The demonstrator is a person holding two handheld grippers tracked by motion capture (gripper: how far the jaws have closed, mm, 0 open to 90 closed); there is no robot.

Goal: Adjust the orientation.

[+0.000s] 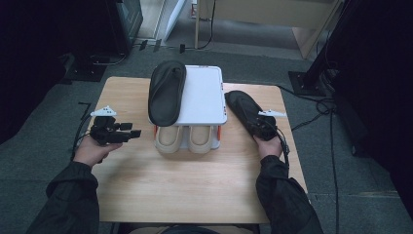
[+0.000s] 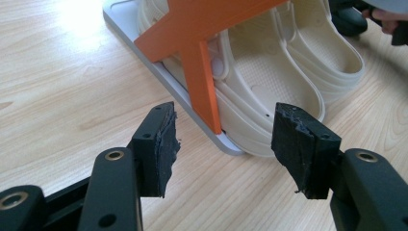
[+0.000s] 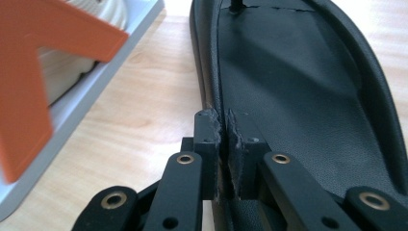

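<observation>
The right tool [image 3: 223, 144] is clenched on the near rim of a black slipper [image 3: 298, 86] lying on the surface [image 3: 144, 110] and stretching away ahead of it. The left tool [image 2: 223, 144] hangs released and empty, the cream slippers [image 2: 288, 67] on the rack's lower shelf [image 2: 159, 72] just beyond its jaws.

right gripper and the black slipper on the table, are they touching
Touching. In the right gripper view the right gripper has its jaws pinched on the side rim of the black slipper.
</observation>
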